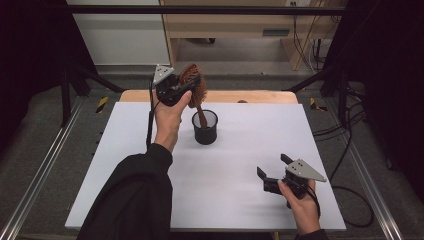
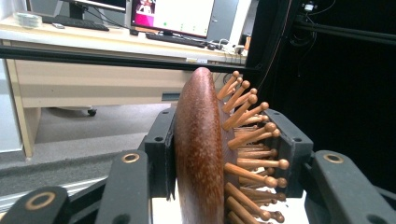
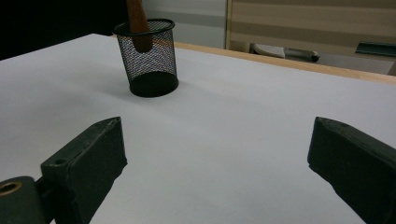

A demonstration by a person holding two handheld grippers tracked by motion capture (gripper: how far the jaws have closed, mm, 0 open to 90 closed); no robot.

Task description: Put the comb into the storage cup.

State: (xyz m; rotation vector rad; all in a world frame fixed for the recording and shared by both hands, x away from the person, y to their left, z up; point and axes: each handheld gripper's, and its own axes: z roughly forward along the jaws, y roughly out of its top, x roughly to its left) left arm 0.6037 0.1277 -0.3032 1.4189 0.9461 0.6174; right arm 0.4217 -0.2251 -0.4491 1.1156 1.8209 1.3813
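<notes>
Wood is the material of the hairbrush: its back is dark reddish brown, smooth and oval, and from the other side come many pale wooden pins with small round tips. The left gripper is clamped on the head of this hairbrush, one black jaw against the polished back and the other jaw among the pins. In the high view the hairbrush stands almost upright, head up, and its thin handle goes down into the cup.

This cup is a round black pen holder made of fine metal mesh, with a solid rim and a solid dark base. It stands on the white board, toward the far middle part. In the right gripper view the rounded end of the handle is visible through the mesh, leaning near the cup wall; I cannot tell if it touches the bottom.

The right gripper is low over the near right part of the board, well apart from the cup. Its two thick black jaws are spread wide with nothing between them, only the flat matte surface. A grey three-cornered plate sits on top of each gripper. The board lies on a table with a light wooden edge.
</notes>
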